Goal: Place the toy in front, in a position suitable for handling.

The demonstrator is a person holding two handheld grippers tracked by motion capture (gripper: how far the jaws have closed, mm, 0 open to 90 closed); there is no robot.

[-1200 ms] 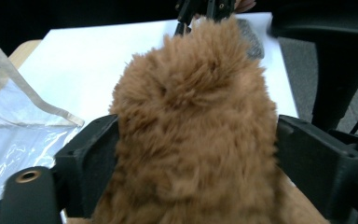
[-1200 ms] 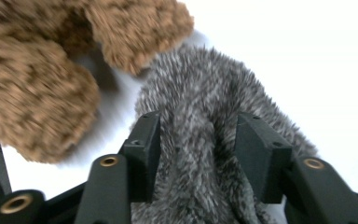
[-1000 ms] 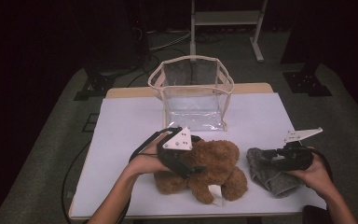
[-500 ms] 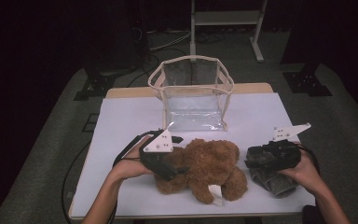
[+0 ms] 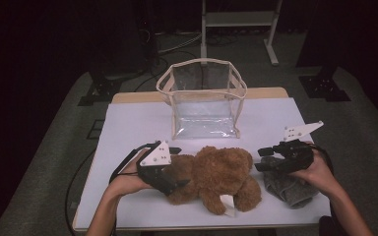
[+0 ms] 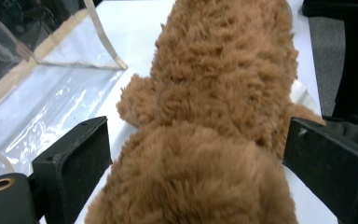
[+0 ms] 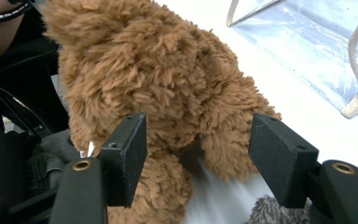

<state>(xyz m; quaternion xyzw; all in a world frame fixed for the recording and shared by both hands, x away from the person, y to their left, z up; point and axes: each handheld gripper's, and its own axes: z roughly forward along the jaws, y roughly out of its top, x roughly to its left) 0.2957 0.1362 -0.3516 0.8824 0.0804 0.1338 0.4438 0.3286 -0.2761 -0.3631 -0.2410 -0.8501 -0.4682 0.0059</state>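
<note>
Teddy point(image 5: 216, 177) lay on its side near the table's point(image 5: 138, 128) front edge, about midway along it. Left gripper point(image 5: 174, 168) at its left end, jaws wide and just opened further, fur between them; pads apparently clear of the fur, though the bulging plush in the left gripper view point(image 6: 196, 182) hid the inner faces. Right gripper point(image 5: 265, 160) near the right front corner, jaws also spread and just opened, nothing pinched; hung above a grey cloth point(image 5: 290, 189), partly covered by the hand. Cloth's shape hard to make out. Clear bag point(image 5: 204, 98) stood upright near the back edge, well apart from the bear. White tag point(image 5: 229, 211) under the bear, half hidden. Bear's face hidden throughout.
</note>
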